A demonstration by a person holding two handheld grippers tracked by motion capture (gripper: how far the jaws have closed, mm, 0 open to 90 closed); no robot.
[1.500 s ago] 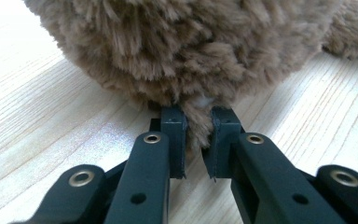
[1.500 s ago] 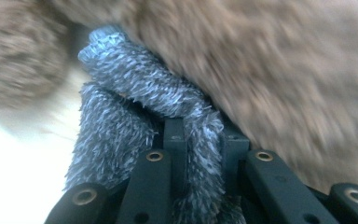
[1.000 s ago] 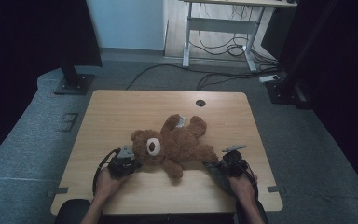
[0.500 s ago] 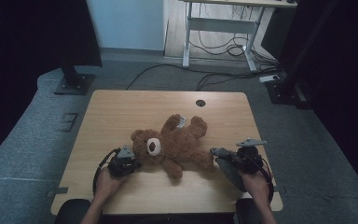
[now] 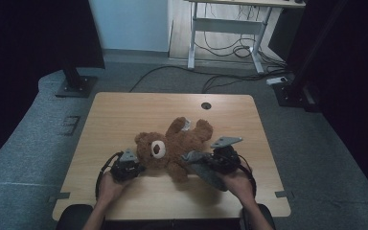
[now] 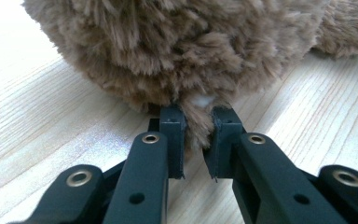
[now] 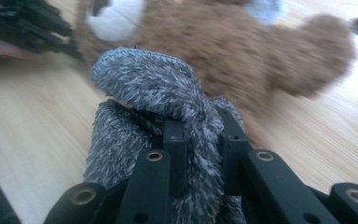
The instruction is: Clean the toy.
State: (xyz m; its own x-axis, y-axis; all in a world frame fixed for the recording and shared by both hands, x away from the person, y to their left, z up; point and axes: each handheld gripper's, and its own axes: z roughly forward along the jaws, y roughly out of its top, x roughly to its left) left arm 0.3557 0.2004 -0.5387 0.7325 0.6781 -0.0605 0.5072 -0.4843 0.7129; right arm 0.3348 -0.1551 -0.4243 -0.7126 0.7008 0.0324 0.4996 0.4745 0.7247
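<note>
A brown teddy bear [image 5: 175, 141] lies on its back in the middle of the wooden table [image 5: 124, 110]. At the bear's head, my left gripper [image 5: 140, 167] is shut on a tuft of its fur, likely an ear [image 6: 198, 123]; the bear's head [image 6: 191, 46] looms just beyond the jaws. My right gripper [image 5: 199, 162] is raised above the table beside the bear's lower body and is shut on a grey fuzzy cloth [image 5: 208, 173]. The cloth [image 7: 144, 79] folds over the jaws of the right gripper [image 7: 200, 135], with the bear [image 7: 247, 42] behind it.
A round cable hole [image 5: 206, 105] sits near the table's far edge. In the right gripper view the left gripper [image 7: 28, 28] shows at upper left. Beyond the table stand a desk frame with cables [image 5: 230, 43] and a black stand base [image 5: 74, 86].
My right gripper has risen from the table and shifted toward the bear, carrying the grey cloth up with it. The left gripper and the bear's head stayed put.
</note>
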